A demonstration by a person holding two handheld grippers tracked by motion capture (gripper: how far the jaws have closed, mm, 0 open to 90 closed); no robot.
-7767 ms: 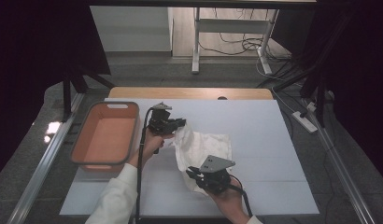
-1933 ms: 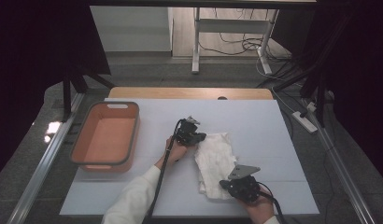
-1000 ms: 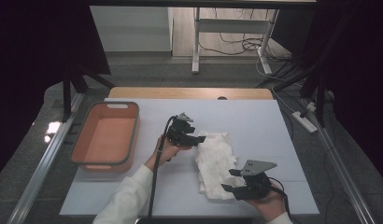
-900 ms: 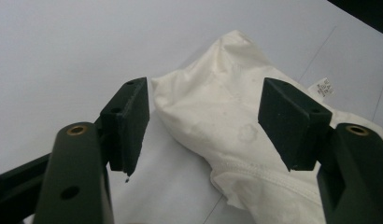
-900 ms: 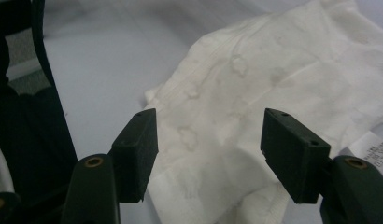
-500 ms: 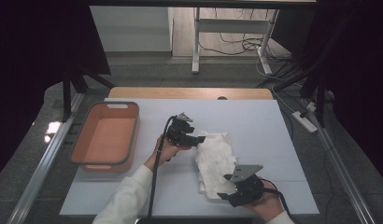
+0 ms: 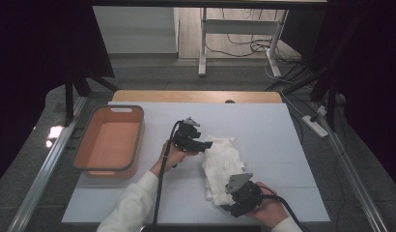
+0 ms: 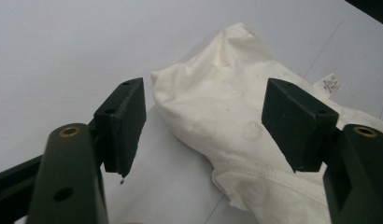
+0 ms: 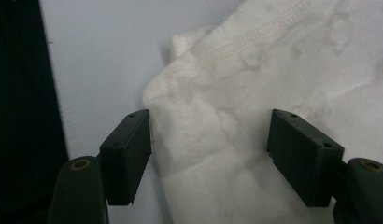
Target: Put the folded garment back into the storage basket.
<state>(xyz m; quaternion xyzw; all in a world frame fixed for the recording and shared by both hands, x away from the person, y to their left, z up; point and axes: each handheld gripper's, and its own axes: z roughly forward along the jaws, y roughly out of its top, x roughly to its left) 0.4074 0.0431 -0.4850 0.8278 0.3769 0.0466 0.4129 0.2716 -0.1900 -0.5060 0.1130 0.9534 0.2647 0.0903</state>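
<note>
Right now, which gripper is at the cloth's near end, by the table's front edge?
The right gripper: it sits open at the white cloth's near end. The left gripper, also open, is at the far end.

Cloth (image 7: 222, 166) lies on the counter (image 7: 263, 130), right of centre, long axis running near to far. Bin (image 7: 109, 140) sits at the counter's left edge, well apart from the cloth. Left gripper (image 7: 201, 143) is at the cloth's far-left corner, jaws either side of that corner. Right gripper (image 7: 230, 207) is at the cloth's near end, by the front edge, jaws straddling the cloth's corner there.
</note>
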